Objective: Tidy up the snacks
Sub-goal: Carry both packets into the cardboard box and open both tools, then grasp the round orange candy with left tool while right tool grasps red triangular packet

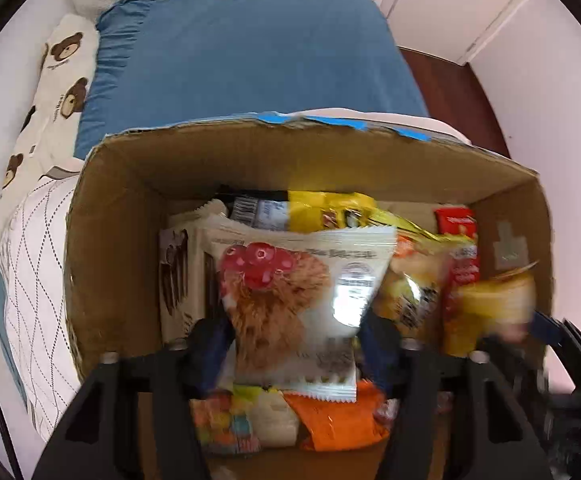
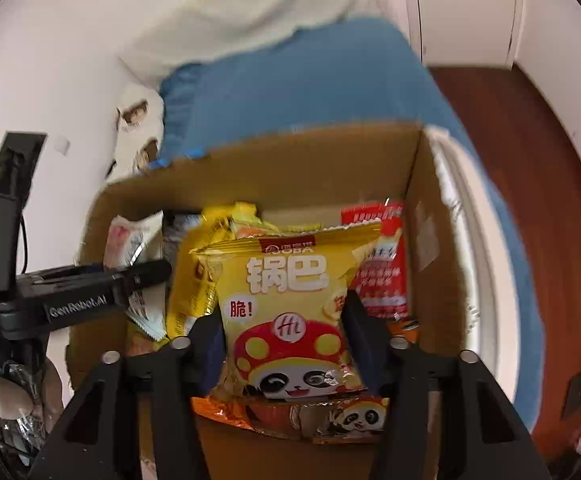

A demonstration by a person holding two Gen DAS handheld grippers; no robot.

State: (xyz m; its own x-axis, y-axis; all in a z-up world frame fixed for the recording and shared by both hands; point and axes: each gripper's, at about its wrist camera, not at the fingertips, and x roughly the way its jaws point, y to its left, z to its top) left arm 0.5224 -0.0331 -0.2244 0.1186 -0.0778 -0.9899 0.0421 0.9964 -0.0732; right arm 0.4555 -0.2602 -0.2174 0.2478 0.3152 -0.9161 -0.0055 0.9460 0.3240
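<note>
An open cardboard box (image 1: 118, 216) holds several snack packets. My left gripper (image 1: 294, 340) is shut on a white packet with a red flower and brown cake print (image 1: 294, 292), held over the box. My right gripper (image 2: 284, 332) is shut on a yellow packet with a panda and red mushroom cap (image 2: 286, 308), held over the box (image 2: 422, 208). The left gripper also shows in the right wrist view (image 2: 146, 276) at the left, with its white packet (image 2: 126, 240). The yellow packet shows blurred in the left wrist view (image 1: 494, 300).
In the box lie a red packet (image 2: 382, 272), yellow packets (image 1: 330, 208), brown-and-white packets (image 1: 178, 272) and orange packets (image 1: 334, 416). The box rests on a bed with a blue sheet (image 1: 250, 52), a bear-print pillow (image 1: 54, 92) and a quilted white cover (image 1: 30, 292). Dark red floor (image 2: 530, 152) lies right.
</note>
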